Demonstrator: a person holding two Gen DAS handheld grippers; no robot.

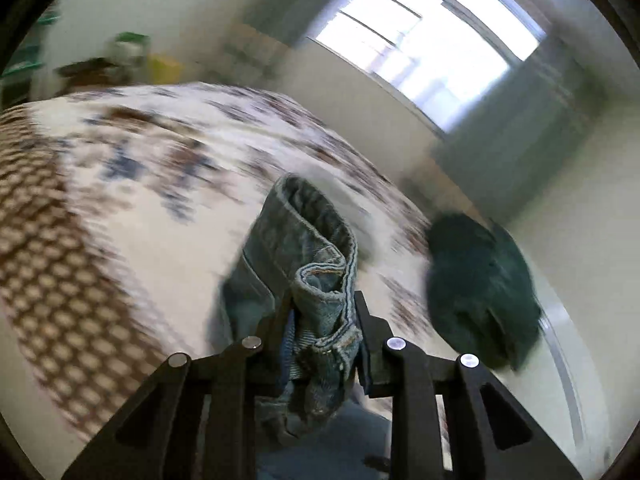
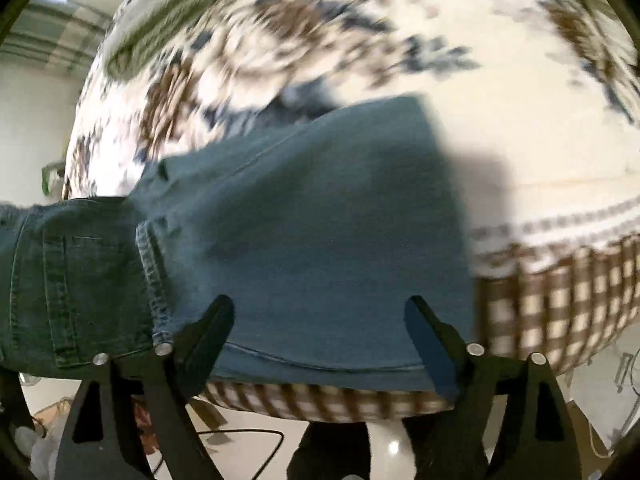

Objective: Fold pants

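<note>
Seemingly midway, I see my left gripper [image 1: 322, 312] clenched on a bunched waistband of the jeans [image 2: 304, 216], lifted above the patterned bed [image 2: 500, 60], while my right gripper [image 2: 320, 312] hangs released over folded legs lying at the near edge, the final fold remaining.

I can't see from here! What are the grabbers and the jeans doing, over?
Left gripper shut on jeans, bunched and lifted. Right gripper open over jeans on the bed. Dark green cloth lies nearby.
</note>
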